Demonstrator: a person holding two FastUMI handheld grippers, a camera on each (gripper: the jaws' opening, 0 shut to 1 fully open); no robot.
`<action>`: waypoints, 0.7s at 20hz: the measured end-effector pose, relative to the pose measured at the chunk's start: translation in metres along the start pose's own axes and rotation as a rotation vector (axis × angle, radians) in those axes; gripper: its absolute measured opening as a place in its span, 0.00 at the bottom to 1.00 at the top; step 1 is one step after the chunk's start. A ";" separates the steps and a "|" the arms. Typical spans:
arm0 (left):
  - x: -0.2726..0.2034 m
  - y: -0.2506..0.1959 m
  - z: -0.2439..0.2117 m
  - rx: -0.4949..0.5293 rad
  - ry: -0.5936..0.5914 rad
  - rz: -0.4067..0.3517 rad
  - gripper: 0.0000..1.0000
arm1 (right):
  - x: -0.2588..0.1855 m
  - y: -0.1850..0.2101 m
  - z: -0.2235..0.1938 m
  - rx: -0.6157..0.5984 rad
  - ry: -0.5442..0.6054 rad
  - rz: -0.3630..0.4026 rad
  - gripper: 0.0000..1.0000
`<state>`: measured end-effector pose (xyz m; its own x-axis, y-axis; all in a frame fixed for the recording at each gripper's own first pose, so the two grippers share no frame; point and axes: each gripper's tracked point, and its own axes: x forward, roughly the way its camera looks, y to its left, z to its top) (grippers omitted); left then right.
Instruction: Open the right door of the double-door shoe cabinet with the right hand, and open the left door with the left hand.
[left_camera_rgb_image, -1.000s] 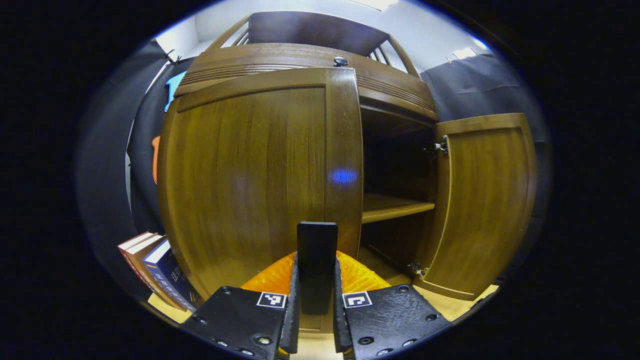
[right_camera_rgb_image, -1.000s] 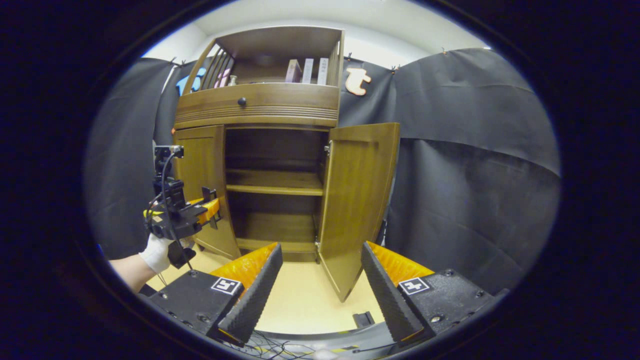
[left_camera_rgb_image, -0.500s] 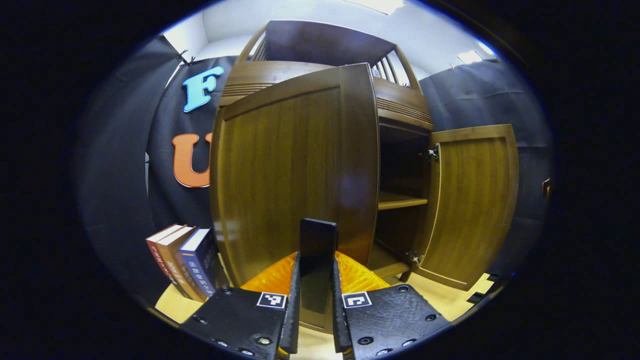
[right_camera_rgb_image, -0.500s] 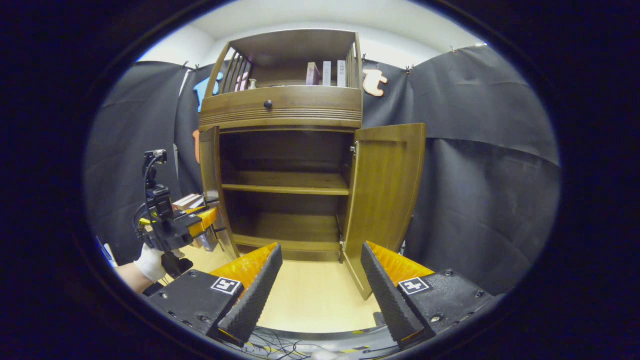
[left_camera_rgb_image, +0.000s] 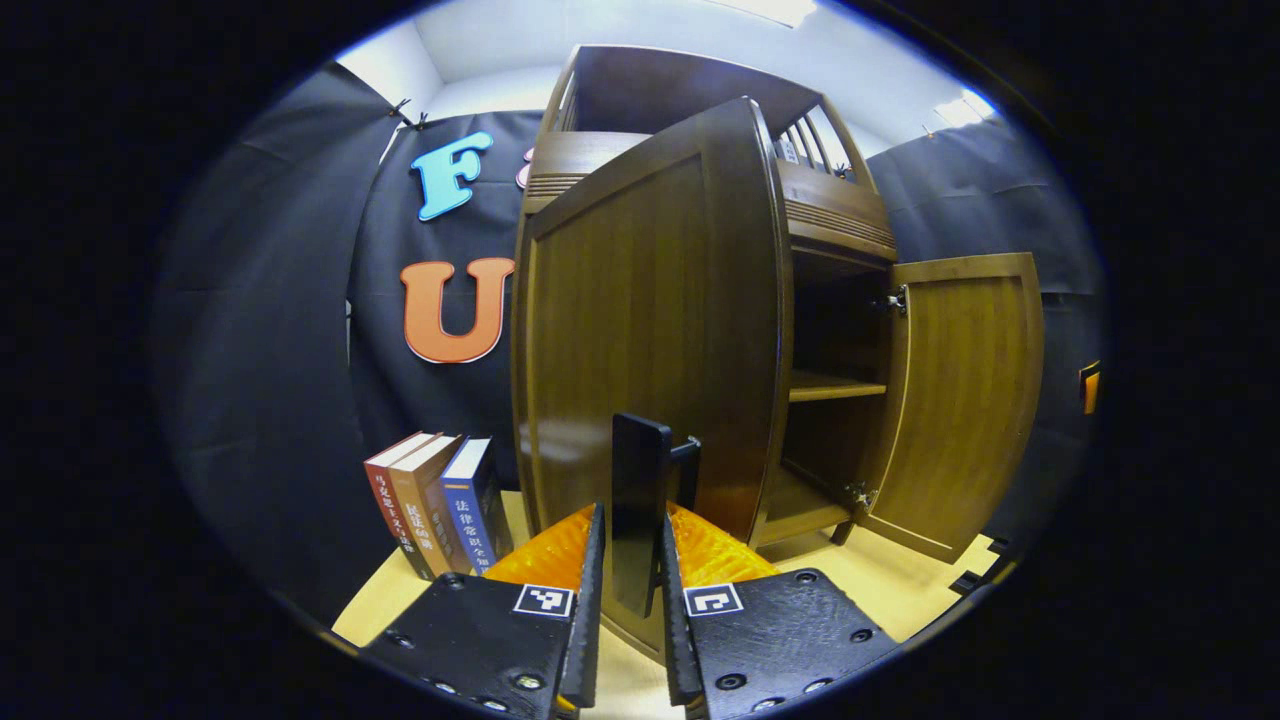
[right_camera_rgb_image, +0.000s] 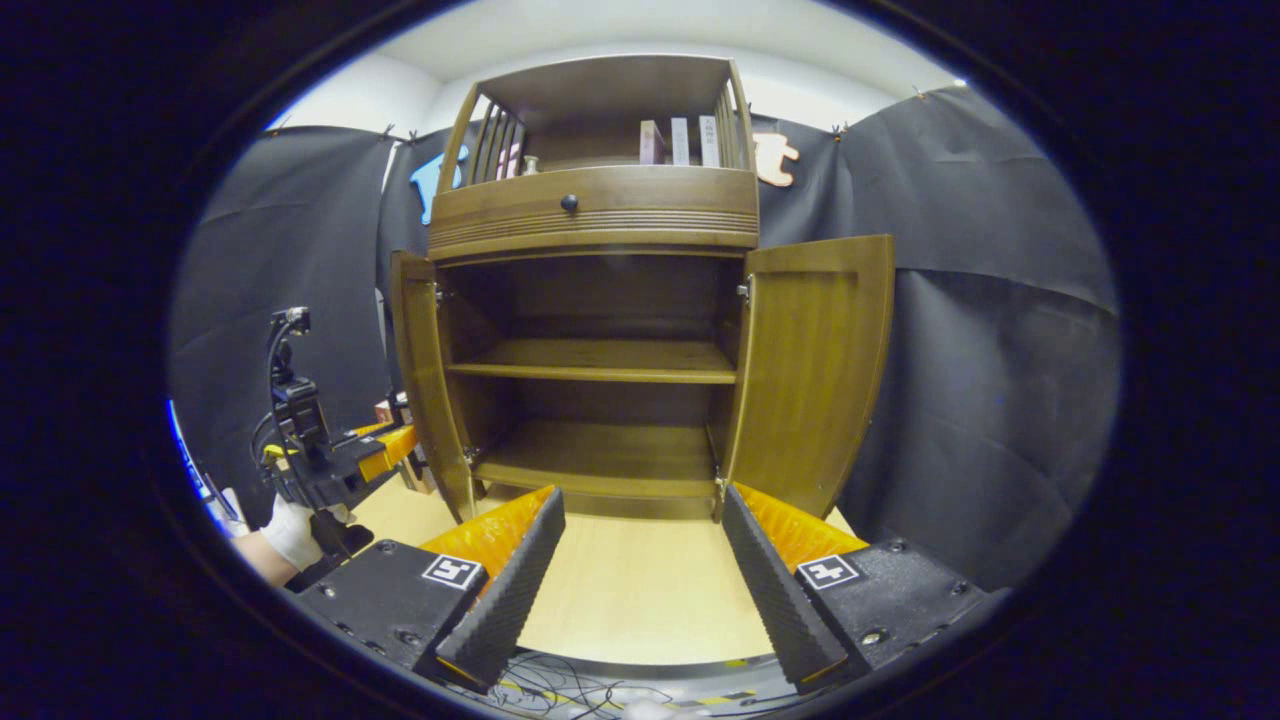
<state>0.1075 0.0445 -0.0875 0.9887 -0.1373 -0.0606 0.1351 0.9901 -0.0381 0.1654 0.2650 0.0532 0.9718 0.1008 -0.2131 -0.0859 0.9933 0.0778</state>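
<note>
The left claw (left_camera_rgb_image: 627, 600) is pinched shut on the handle (left_camera_rgb_image: 640, 500) of the left door (left_camera_rgb_image: 640, 320), which is swung wide out from the cabinet (right_camera_rgb_image: 600, 215). The right door (right_camera_rgb_image: 815, 370) is wide open too, and the right claw (right_camera_rgb_image: 640, 575) is spread apart, holding nothing. I think the job is nearly done; next the left claw should let go. Books (left_camera_rgb_image: 435, 500) stand on the floor (right_camera_rgb_image: 630, 590) beside the left door, close to its swing.

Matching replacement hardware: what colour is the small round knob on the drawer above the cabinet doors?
Black, or very dark; the small round drawer knob shows best in the right gripper view.
</note>
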 end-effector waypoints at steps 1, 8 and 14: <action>-0.002 0.005 0.001 0.005 0.000 0.001 0.26 | 0.000 0.002 -0.001 0.005 0.000 0.006 1.00; -0.018 0.047 0.001 0.037 0.005 0.041 0.12 | 0.005 0.014 -0.009 0.014 0.019 0.036 1.00; -0.033 0.099 0.000 -0.009 0.003 0.119 0.00 | 0.009 0.017 -0.015 0.010 0.036 0.051 1.00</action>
<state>0.0878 0.1469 -0.0891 0.9975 -0.0186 -0.0685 0.0159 0.9991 -0.0391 0.1698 0.2838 0.0381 0.9577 0.1534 -0.2434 -0.1328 0.9862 0.0992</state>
